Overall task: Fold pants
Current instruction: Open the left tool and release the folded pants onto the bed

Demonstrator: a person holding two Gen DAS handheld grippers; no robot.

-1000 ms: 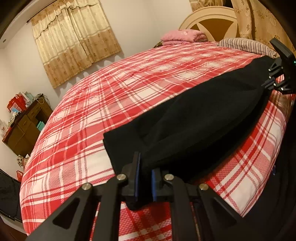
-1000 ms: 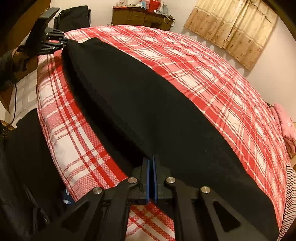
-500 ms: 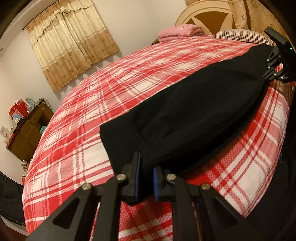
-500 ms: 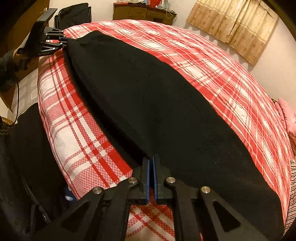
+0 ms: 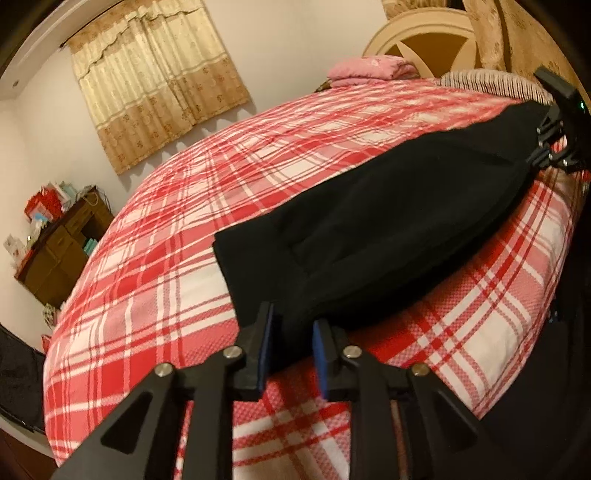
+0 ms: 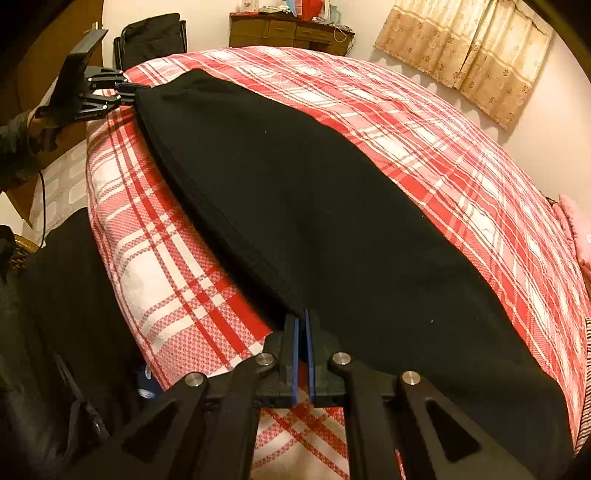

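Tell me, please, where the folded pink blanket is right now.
In the left wrist view, the pink blanket sits top right, at the bed's far end against the round headboard, beyond the black pants.

Bed: a wide bed (image 5: 155,295) under a red-and-white plaid cover fills the room.
Headboard: cream, rounded, with a brown inset panel (image 5: 424,40), at the bed's far end.
Bedding: a folded pink blanket (image 5: 369,68) and a striped pillow (image 5: 487,79) lie at the head edge.
Window: beige patterned curtains (image 5: 159,77), drawn shut, hang on a plain white wall (image 5: 295,44).
Furniture: a dark wooden dresser (image 6: 291,31) stands against the wall beyond the bed's foot, its top crowded with red and white boxes (image 5: 44,205).
Corner: a black chair or bag (image 6: 155,35) sits beside the dresser.
Light: warm, dim indoor lighting.
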